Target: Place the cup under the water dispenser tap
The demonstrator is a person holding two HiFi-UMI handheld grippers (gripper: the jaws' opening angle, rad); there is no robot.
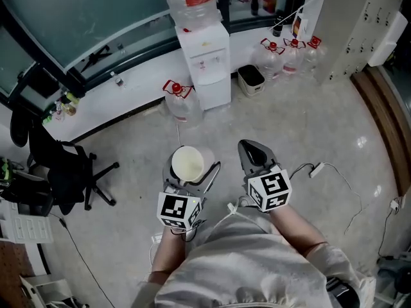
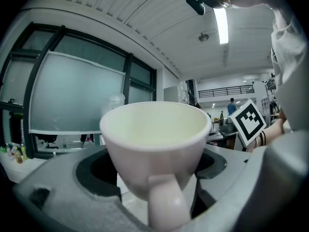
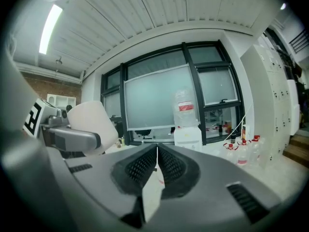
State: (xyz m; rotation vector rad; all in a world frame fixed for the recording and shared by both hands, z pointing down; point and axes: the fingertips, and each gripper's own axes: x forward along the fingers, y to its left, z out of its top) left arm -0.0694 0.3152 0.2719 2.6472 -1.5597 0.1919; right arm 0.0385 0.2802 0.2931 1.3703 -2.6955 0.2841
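- Your head camera looks steeply down from above onto the floor (image 1: 308, 120), with the water dispenser (image 1: 209, 69) far ahead at the top.
- Your left gripper view sits right against the cup (image 2: 157, 149), tilted up toward the ceiling (image 2: 159, 28).
- Your right gripper view looks along its jaws toward the windows (image 3: 154, 100). It shares the water dispenser (image 3: 188, 134) and the cup (image 3: 91, 124) with the head view.

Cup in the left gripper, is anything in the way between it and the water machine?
Nothing visible. The left gripper holds the cup, and only bare floor lies between it and the water dispenser. A water jug stands left of the dispenser's base, off the path.
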